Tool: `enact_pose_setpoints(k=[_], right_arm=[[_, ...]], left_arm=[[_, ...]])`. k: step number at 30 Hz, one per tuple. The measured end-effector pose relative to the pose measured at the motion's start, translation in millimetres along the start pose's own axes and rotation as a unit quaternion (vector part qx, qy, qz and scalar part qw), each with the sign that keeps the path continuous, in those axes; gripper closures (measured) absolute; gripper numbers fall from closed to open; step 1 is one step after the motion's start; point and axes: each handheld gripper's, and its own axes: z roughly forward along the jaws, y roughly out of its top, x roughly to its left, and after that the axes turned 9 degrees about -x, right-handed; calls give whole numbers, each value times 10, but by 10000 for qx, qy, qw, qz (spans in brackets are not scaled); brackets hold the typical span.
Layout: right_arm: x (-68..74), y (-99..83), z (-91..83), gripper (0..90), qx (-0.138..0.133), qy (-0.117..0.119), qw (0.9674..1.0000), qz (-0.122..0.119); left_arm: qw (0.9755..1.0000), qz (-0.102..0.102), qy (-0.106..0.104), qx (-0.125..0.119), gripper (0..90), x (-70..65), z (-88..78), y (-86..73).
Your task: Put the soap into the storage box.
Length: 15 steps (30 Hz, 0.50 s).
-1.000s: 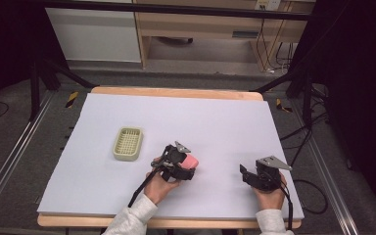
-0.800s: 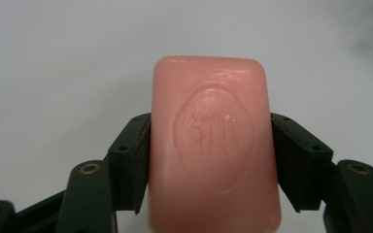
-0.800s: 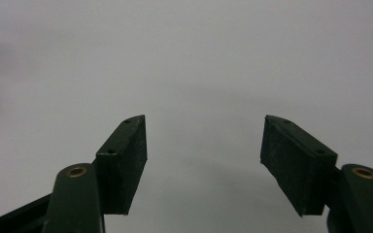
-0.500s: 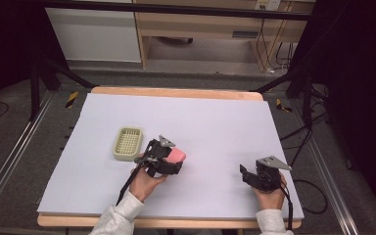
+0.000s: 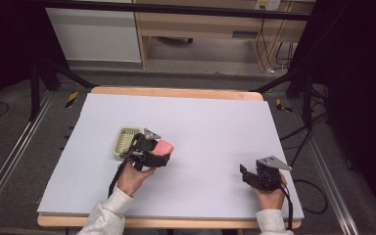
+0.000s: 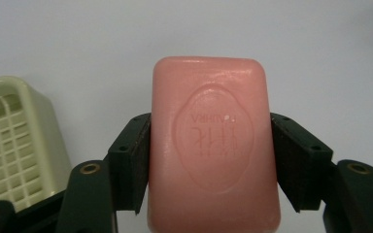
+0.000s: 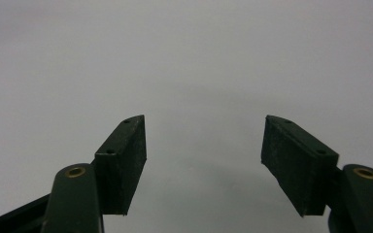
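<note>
A pink soap bar with an embossed oval stamp sits between the jaws of my left gripper, whose pads press on its two long sides. In the high view the left gripper holds the soap just above the sheet, right beside a pale green slatted soap dish. The dish is at the left edge of the left gripper view. My right gripper rests near the table's front right. Its jaws stand apart, have just opened a little further, and hold nothing.
A white sheet covers the wooden table. Black frame legs and cables stand on the floor around it, with a cabinet and a shelf behind the far edge.
My left hand has carried the soap leftwards and a little up, from mid-table to the right side of the soap dish. The right hand has stayed in place.
</note>
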Motion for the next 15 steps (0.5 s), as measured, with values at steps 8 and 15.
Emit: enact_pose_setpoints(k=[8,15], right_arm=[[2,-1,3,323,6,-9,10000,2],[2,-2,4,323,3,-4,10000,-9]], left_arm=[[9997,-84,226,-85,368,189,-90,46],[9992,-162,331,-168,368,305,-142,91]])
